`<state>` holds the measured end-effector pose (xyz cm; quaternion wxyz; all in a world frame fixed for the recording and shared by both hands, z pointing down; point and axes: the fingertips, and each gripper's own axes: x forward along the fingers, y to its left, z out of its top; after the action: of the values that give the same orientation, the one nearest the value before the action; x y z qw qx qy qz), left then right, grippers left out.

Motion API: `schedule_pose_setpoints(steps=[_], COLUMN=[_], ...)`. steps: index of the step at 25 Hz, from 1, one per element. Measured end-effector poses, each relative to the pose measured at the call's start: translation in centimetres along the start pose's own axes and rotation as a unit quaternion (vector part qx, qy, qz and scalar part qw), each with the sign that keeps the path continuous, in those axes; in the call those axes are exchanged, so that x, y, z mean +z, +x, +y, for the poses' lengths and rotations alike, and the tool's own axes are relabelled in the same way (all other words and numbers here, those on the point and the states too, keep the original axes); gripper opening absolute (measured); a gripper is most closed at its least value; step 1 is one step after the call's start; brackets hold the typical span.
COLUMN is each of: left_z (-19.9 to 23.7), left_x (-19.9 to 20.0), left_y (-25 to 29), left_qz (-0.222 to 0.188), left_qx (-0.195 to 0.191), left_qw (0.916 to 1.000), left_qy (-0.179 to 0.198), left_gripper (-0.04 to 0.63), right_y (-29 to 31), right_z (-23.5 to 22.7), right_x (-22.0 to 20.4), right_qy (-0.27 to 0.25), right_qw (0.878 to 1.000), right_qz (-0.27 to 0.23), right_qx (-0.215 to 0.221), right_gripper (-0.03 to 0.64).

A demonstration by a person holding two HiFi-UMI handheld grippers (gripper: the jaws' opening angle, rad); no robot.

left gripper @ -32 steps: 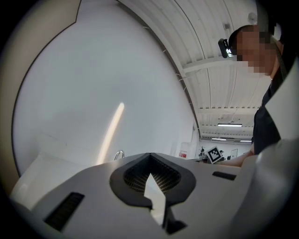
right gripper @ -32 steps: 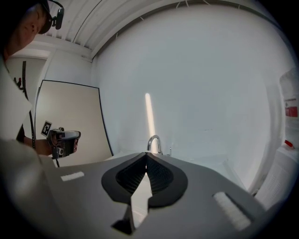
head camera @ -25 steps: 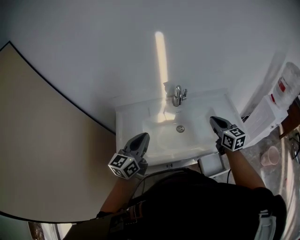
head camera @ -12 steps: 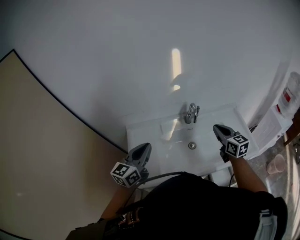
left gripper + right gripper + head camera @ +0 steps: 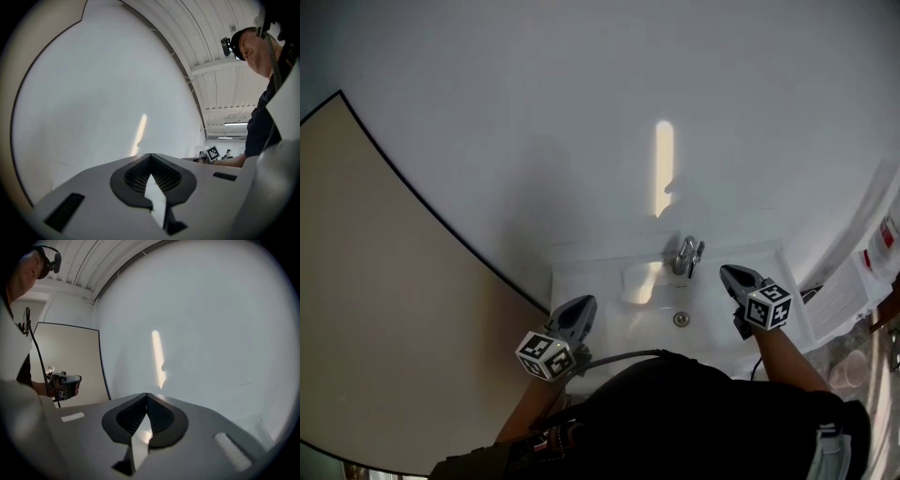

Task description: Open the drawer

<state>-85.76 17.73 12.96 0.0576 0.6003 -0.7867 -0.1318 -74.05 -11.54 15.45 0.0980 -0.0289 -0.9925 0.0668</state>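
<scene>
The left gripper (image 5: 581, 306) hangs over the front left corner of the sink (image 5: 602, 281), its jaws pressed together with nothing between them. The tap (image 5: 685, 255) stands at the back of the basin, between the two tools. The right gripper (image 5: 730, 274) hovers over the sink's right side, likewise clenched and empty. The drawer shows in no view, so its place relative to the fingers cannot be told.
</scene>
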Motion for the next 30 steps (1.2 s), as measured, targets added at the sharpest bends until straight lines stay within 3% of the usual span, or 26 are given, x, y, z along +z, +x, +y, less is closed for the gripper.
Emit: schedule_pose_setpoints(steps=[7,12,19,30], left_z=[-1.2,-1.0,-0.3,-0.1], left_x=[-0.1,-0.6,-0.2,-0.5], left_y=[2.4,3.5,3.4,3.8], left_qz=[-0.006,-0.022,-0.019,-0.02], left_qx=[0.039,0.036,0.047,0.029], left_qw=[0.9992,0.999,0.9986,0.9993], left_qy=[-0.003,-0.017,-0.012,-0.015], left_gripper=[0.0,0.0,0.0,0.0], right_y=[2.4,3.4,4.0,3.9], right_z=[-2.8,-2.6,-2.8,-2.6], right_x=[0.7,2.0,1.9,1.6], right_qy=[0.003,0.004,0.014,0.002], right_qw=[0.999,0.997,0.997,0.998], right_qz=[0.01,-0.009,-0.013,-0.004], right_qx=[0.052,0.082,0.078,0.068], right_gripper=[0.002,0.002,0.002,0.0])
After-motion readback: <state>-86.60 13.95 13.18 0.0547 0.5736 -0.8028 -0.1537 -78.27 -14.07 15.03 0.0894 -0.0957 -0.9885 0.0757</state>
